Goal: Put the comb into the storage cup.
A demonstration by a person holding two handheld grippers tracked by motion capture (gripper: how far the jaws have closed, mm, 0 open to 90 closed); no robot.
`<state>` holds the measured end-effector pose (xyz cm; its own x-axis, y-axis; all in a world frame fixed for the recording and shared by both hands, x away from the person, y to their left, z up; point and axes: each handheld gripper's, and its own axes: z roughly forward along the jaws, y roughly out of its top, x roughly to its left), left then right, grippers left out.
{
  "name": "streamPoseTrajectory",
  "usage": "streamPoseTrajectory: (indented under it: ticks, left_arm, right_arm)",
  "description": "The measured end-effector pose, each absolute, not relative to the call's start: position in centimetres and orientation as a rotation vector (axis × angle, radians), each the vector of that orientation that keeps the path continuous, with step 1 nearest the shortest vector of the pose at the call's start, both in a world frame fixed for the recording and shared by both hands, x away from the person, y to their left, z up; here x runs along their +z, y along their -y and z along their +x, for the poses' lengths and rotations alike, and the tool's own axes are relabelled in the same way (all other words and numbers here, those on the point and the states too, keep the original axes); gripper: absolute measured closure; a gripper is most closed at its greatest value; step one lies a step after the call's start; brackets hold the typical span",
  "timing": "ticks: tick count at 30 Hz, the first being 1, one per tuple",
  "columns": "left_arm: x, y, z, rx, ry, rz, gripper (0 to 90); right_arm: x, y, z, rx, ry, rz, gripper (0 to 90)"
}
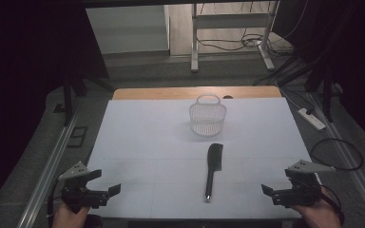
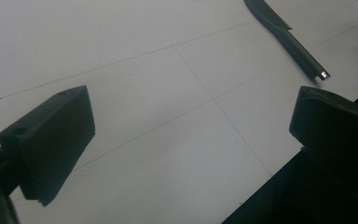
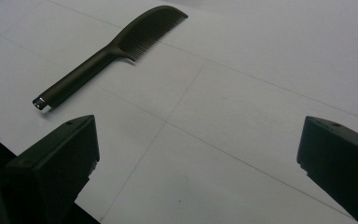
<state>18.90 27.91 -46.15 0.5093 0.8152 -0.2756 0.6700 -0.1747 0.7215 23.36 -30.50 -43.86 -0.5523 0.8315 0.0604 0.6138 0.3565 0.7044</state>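
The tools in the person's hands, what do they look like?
The left tool and the right tool are both black, each with two blocky black jaws. Each carries a grey three-cornered plate with small holes on top. A thin black cable loops away from the right one. Bare hands hold them; no sleeves show.

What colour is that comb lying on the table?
The comb is black all over, with a small shiny tip at the handle end; the right gripper view shows it best.
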Motion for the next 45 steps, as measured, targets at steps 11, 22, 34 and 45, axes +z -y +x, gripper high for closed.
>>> streamPoseTrajectory:
  ticks: [11, 22, 34, 45]
  left_arm:
    - [-46.2, -28.0, 18.9, 0.21, -1.22, 1.907, 0.0]
    - [-46.2, -28.1, 19.0, 0.195, -1.216, 1.899, 0.0]
    - [-46.2, -28.0, 19.0, 0.196, -1.212, 1.906, 0.0]
    - [-46.2, -28.1, 19.1, 0.192, -1.218, 1.9, 0.0]
  right_arm:
    - [-43.8, 29.6, 24.2, 1.013, -2.342, 1.211, 0.0]
    - [-43.8, 28.3, 25.0, 1.061, -2.383, 1.153, 0.0]
    - [-43.8, 27.2, 25.3, 1.062, -2.417, 1.143, 0.0]
    - [-44.1, 25.3, 25.8, 1.058, -2.464, 1.09, 0.0]
